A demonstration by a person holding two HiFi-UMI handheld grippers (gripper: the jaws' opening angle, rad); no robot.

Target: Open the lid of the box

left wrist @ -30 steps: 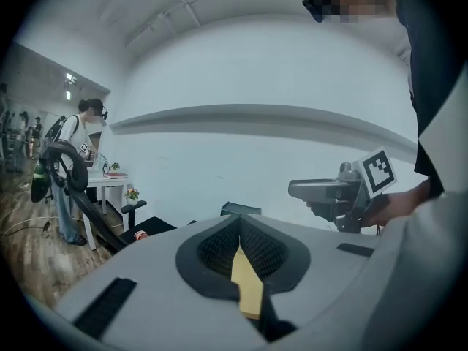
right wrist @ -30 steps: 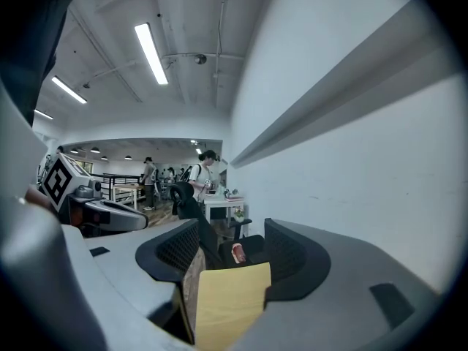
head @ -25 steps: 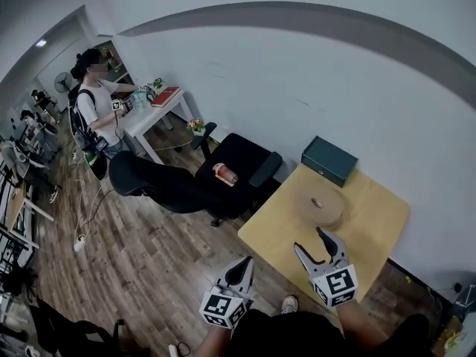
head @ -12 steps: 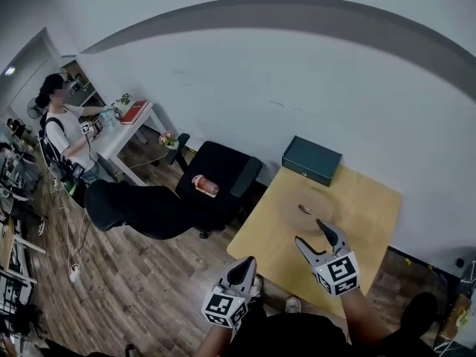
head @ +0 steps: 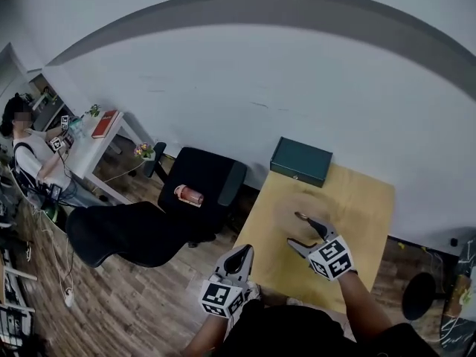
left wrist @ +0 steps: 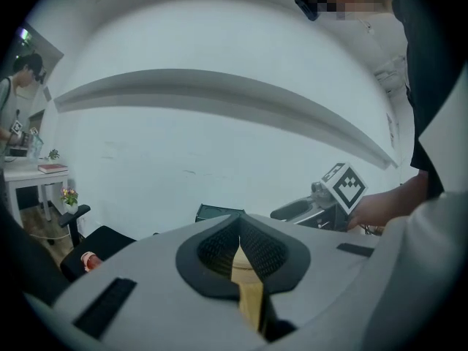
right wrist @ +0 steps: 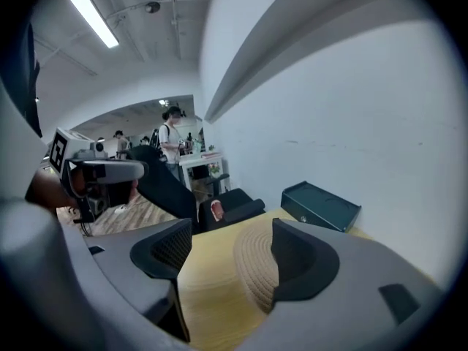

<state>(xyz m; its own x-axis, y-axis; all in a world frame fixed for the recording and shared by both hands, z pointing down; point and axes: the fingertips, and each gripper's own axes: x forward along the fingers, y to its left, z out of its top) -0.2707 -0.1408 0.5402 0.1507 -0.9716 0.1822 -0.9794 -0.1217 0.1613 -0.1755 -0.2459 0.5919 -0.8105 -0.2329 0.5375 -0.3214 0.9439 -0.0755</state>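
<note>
Widening right gripper (head: 294,229): jaws just opening, nothing between them.
Left gripper (head: 244,253): closed, empty.
Green box (head: 300,161): twelve o'clock, shut.

box (head: 301,161): on table (head: 364,207), far edge, agst wall (head: 297,73)
mat (right wrist: 254,263): on table, ctr, in front of box
chair (head: 202,175): left of table
can (head: 188,195): on chair seat

A pale wooden bench (head: 364,207) is standing against the wall. A dark green box (head: 300,161) is sitting closed at its far left corner, while a round woven mat (right wrist: 252,265) is lying flat near the middle.
</note>
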